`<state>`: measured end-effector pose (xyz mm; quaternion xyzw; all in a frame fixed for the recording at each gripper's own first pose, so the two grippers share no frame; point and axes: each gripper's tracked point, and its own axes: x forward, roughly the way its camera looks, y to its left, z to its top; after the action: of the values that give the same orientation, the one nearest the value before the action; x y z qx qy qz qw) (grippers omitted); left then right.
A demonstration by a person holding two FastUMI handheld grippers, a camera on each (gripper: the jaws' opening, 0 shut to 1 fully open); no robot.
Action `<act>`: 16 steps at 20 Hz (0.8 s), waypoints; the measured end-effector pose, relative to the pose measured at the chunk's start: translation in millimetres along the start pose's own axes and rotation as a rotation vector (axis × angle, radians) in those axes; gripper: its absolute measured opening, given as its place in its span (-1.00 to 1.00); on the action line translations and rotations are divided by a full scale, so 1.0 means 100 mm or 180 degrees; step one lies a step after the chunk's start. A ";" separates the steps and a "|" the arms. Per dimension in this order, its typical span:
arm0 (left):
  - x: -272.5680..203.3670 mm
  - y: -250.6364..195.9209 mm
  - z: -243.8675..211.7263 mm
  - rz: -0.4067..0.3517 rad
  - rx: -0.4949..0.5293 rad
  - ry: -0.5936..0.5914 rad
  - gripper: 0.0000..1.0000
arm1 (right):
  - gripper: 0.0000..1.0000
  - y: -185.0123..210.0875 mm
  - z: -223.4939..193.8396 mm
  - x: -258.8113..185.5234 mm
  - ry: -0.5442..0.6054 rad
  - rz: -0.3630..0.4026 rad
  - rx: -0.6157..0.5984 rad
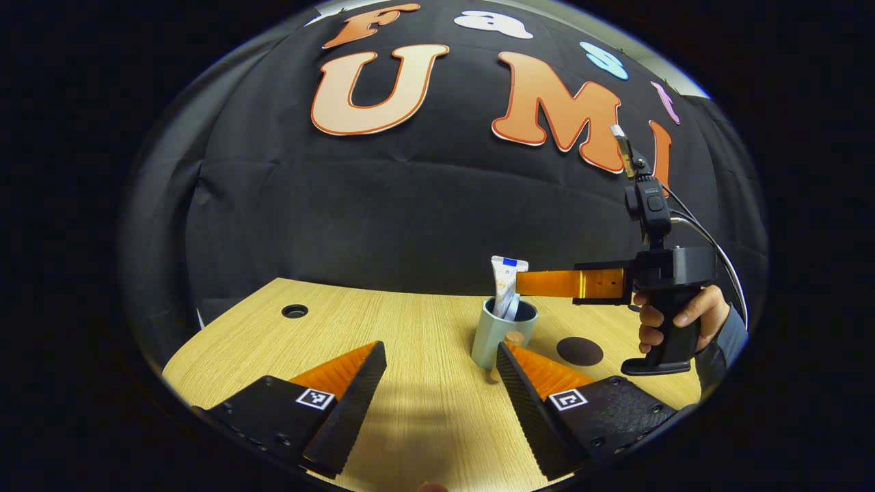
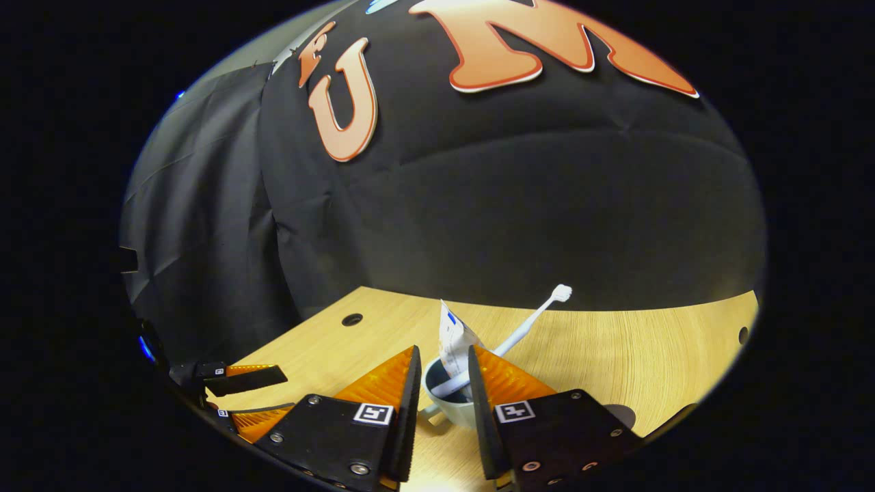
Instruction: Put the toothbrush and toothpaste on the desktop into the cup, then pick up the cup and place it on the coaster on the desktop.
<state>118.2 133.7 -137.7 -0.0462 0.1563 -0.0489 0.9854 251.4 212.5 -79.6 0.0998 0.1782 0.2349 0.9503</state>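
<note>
A pale grey cup [image 1: 493,342] stands on the wooden table [image 1: 410,321], just beyond my left gripper [image 1: 441,348], which is open and holds nothing. The white toothpaste tube [image 1: 507,283] stands upright in the cup. My right gripper [image 1: 523,282], held by a hand [image 1: 683,314], reaches in level from the right, its tips at the tube's top. In the right gripper view, the white toothbrush [image 2: 533,321] leans in the cup [image 2: 444,403] beside the toothpaste [image 2: 454,338]. The right gripper [image 2: 443,352] hovers over the rim with its fingers slightly apart. A dark round coaster [image 1: 580,350] lies right of the cup.
A round cable hole [image 1: 294,311] sits at the table's far left, and another hole [image 2: 743,335] is near its right edge. My left gripper [image 2: 239,379] appears low at the left of the right gripper view. Black cloth closes off the back.
</note>
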 end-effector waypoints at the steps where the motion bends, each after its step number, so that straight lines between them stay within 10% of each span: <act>1: 0.01 0.00 -0.02 -0.0006 -0.0003 0.0013 0.95 | -0.35 -0.10 -0.04 0.03 0.0062 -0.0119 -0.0028; 16: 0.09 0.06 -0.20 0.0018 -0.0083 0.0105 0.95 | -0.64 -0.05 -0.29 0.27 0.0558 -0.0240 -0.0534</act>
<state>121.0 137.6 -159.8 -0.0578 0.1733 -0.0448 0.9821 264.8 224.1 -115.6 -0.0079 0.2439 0.2209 0.9443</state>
